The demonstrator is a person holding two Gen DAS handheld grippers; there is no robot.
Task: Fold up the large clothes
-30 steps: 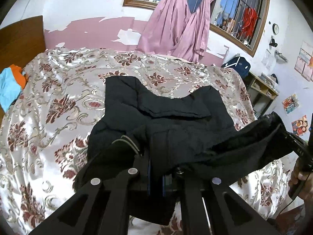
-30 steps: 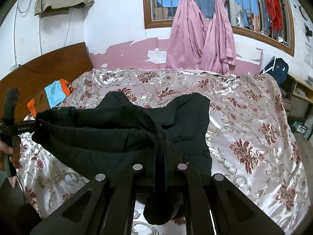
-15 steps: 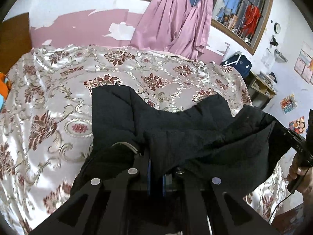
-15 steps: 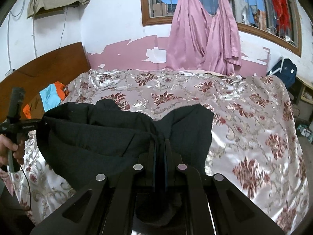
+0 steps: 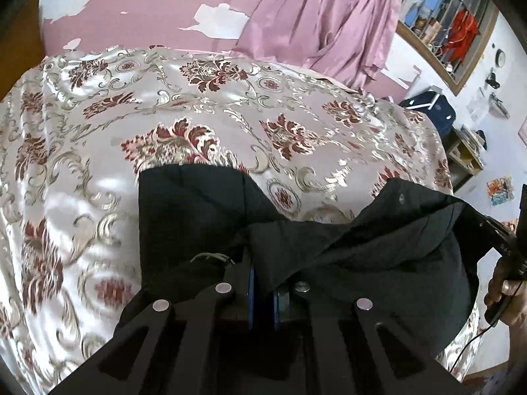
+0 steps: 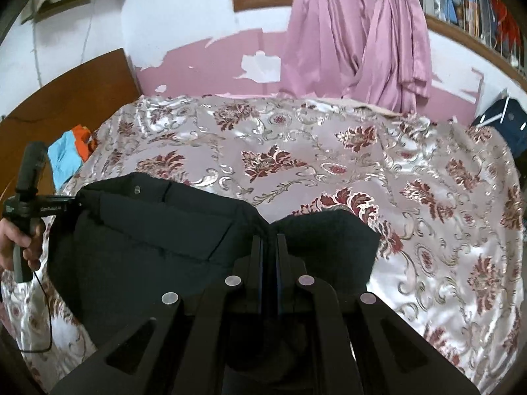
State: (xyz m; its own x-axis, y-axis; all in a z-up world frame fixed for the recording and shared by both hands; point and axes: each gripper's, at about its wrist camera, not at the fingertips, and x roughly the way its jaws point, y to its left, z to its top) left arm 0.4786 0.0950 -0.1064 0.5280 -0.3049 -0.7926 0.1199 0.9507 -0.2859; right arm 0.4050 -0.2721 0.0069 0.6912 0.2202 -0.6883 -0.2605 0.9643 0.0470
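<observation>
Garment (image 5: 346,250) and bedspread (image 5: 197,105) fill both views: the black padded piece, perhaps a jacket, hangs low in each frame, stretched between the two tools above the flowered cover. The left gripper (image 5: 263,283) is clenched on one fold at bottom centre of its view, and the right gripper (image 6: 268,250) is clenched likewise on the other end. Holding two points apart keeps the edge taut and straight, probably so the cloth can be laid flat for a fold. In the left view a hand (image 5: 504,289) with the right tool shows at the right edge; in the right view the other hand (image 6: 19,240) sits at the left edge. Which part each pinches is unclear, dark on dark.
</observation>
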